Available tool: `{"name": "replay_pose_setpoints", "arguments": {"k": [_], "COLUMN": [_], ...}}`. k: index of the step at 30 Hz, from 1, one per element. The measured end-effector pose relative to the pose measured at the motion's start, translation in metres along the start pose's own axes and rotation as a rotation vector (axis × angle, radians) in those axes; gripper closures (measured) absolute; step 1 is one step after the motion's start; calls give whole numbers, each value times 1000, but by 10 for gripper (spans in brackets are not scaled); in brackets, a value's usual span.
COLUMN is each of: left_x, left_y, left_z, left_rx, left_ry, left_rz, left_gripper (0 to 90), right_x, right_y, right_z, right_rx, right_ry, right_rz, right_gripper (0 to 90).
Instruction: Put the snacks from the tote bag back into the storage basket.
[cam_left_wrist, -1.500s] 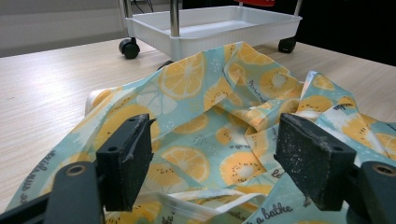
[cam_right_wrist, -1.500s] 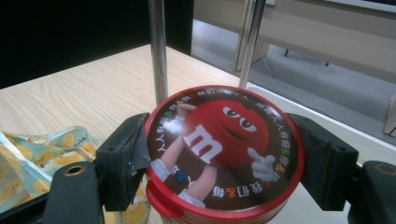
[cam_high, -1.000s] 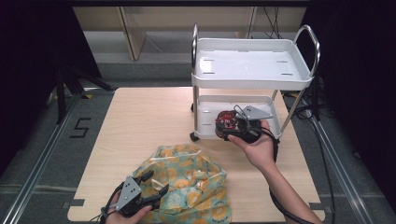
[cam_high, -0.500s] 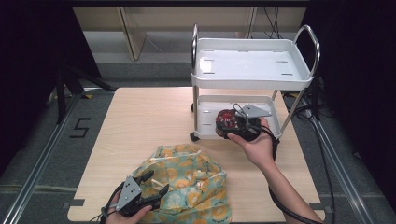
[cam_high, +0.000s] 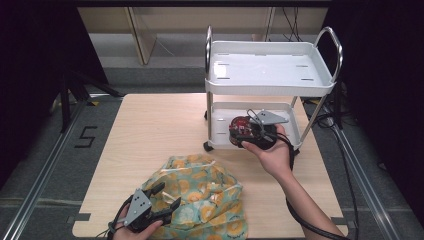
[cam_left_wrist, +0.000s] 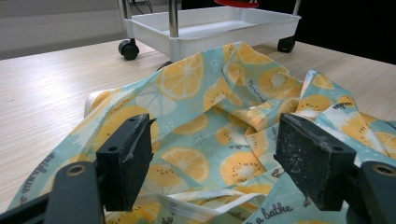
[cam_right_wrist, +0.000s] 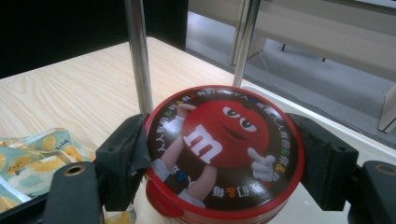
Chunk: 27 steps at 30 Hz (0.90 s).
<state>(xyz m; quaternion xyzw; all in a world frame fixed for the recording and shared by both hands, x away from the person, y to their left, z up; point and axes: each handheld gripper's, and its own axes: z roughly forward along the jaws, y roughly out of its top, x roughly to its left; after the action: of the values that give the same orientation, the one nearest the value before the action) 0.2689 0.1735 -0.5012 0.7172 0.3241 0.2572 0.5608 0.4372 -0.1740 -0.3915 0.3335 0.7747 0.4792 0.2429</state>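
Observation:
A round red candy tin (cam_high: 243, 128) with a cartoon figure on its lid (cam_right_wrist: 224, 144) sits between the jaws of my right gripper (cam_high: 240, 134), which is shut on its sides (cam_right_wrist: 223, 161). The tin hangs at the front edge of the lower shelf (cam_high: 220, 109) of a white cart; I cannot tell whether it touches the shelf. A teal cloth bag (cam_high: 205, 192) printed with lemon slices lies crumpled at the table's near edge. My left gripper (cam_high: 167, 196) stands open at its left side, jaws wide above the folds (cam_left_wrist: 212, 158), nothing pinched.
The small white wheeled cart has an upper tray (cam_high: 270, 70), two chrome posts (cam_right_wrist: 137, 51) and castors (cam_left_wrist: 127, 48), and stands at the table's back right. Bare wooden tabletop (cam_high: 150, 130) stretches left of the cart. The right gripper's cable (cam_high: 305, 225) trails to the front edge.

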Motion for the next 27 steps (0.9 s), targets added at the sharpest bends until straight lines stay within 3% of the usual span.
{"name": "replay_pose_setpoints", "arguments": {"k": [5, 11, 12, 18, 19, 20, 27], "left_x": [-2, -1, -2, -1, -2, -2, -1], "left_y": [-1, -1, 0, 0, -1, -1, 0], "left_z": [-1, -1, -1, -2, -1, -1, -2], "left_rx": [3, 6, 9, 14, 3, 4, 14], "left_ry": [8, 8, 8, 10, 8, 8, 11], "left_rz": [-22, -18, -18, -12, -21, -21, -13], "left_gripper": [267, 267, 267, 267, 267, 267, 267], "right_x": [1, 1, -2, -2, 1, -2, -4], "right_y": [0, 2, 2, 3, 3, 3, 3], "right_z": [2, 4, 5, 8, 6, 7, 11], "right_rx": [8, 14, 3, 1, 18, 8, 5], "right_ry": [-13, -11, -17, -3, -13, -13, 1], "right_rz": [25, 28, -2, 2, 42, 12, 3], "right_gripper": [270, 270, 270, 270, 270, 270, 270]}}
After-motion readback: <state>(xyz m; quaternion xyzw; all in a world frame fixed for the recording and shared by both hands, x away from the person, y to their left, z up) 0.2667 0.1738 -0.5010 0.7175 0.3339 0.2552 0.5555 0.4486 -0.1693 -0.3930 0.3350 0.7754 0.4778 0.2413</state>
